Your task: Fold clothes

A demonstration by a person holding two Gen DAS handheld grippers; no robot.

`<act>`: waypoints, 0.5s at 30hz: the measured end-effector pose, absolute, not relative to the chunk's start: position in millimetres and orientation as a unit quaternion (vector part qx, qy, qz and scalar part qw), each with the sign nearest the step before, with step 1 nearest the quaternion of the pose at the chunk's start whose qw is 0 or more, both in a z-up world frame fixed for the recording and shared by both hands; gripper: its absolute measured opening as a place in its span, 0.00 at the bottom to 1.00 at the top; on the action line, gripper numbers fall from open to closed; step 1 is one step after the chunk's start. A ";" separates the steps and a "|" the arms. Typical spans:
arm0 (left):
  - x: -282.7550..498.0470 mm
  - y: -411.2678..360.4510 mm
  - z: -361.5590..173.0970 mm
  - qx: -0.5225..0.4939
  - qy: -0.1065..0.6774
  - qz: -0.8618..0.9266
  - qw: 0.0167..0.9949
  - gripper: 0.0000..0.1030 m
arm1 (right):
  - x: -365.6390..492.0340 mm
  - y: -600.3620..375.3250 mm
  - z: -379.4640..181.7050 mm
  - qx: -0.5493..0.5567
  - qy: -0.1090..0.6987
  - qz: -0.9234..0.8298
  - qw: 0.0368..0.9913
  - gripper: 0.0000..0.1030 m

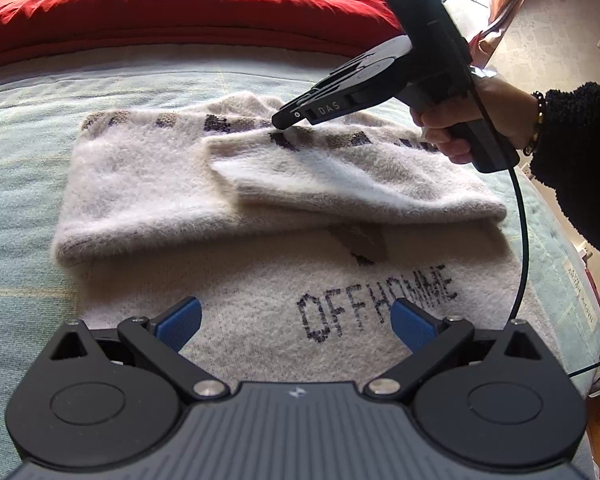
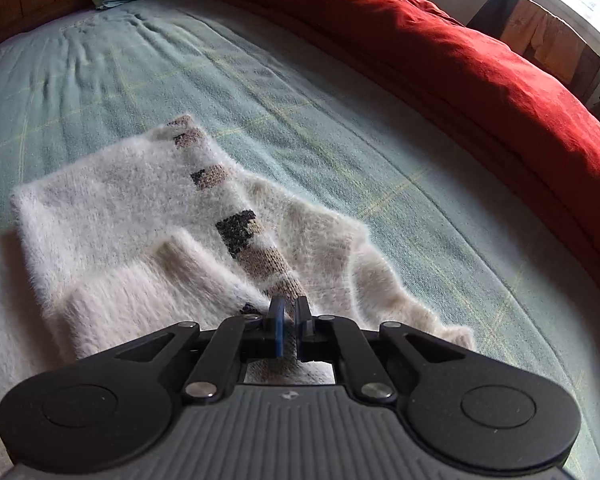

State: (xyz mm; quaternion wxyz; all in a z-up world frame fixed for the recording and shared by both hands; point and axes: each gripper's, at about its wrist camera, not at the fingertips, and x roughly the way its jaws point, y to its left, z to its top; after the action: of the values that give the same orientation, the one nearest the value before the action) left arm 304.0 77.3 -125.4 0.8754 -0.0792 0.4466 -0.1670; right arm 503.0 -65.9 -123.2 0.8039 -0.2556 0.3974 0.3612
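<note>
Both sleeves of the sweater [image 1: 260,312] lie folded across it on the bed [image 2: 340,120]; my right gripper [image 2: 289,312] pinches a patterned cuff [image 2: 276,268], my left gripper [image 1: 296,320] hangs spread, body fold remaining.

Fuzzy knit on woven cloth

We see a fluffy white sweater [image 1: 268,184], matt teal bedspread [image 2: 260,64], and matt black plastic left gripper [image 1: 296,322].

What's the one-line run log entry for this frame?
left gripper: open, over sweater | right gripper: shut on patterned cuff | bed
</note>
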 end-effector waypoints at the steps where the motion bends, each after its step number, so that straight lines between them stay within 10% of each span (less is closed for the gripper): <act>1: 303.0 78.1 -124.7 -0.079 0.446 -0.167 0.876 0.97 | 499.9 -68.8 -117.2 -0.244 0.397 0.361 0.808 0.15; 15: 287.4 73.6 -117.5 -0.071 0.453 -0.164 0.874 0.97 | 441.5 -53.4 -126.6 -0.141 0.456 0.376 0.794 0.29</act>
State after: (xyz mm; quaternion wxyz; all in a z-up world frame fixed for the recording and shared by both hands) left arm 287.4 73.6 -117.5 0.8736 -0.0711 0.4526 -0.1639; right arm 441.5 -53.4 -126.6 0.7943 -0.1407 0.4563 0.3756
